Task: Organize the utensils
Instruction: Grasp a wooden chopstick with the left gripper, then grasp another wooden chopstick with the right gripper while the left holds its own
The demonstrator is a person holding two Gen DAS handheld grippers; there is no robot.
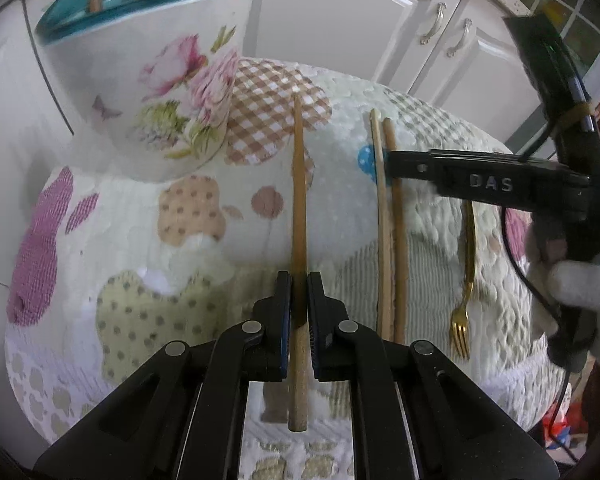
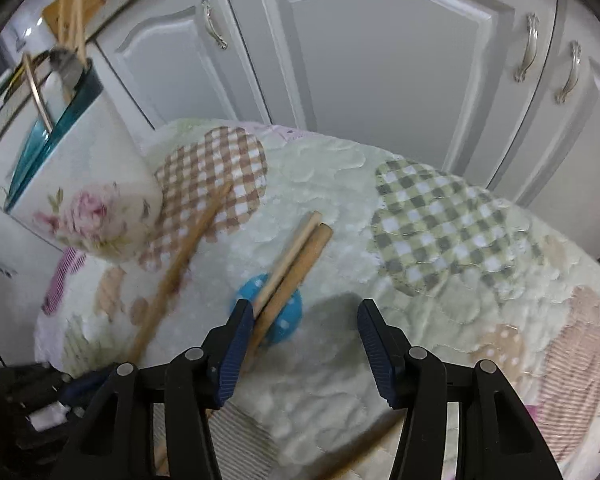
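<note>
My left gripper is shut on a wooden chopstick that points away over the patchwork cloth. The same chopstick shows in the right wrist view. A floral holder with a teal rim stands at the far left, with several utensils in it; it also shows in the right wrist view. My right gripper is open, its left finger touching a pair of wooden chopsticks lying on the cloth. That pair and the right gripper show in the left wrist view. A gold fork lies to their right.
White cabinet doors with metal handles stand behind the cloth-covered table. A cable hangs from the right gripper. The table edge drops off at the right.
</note>
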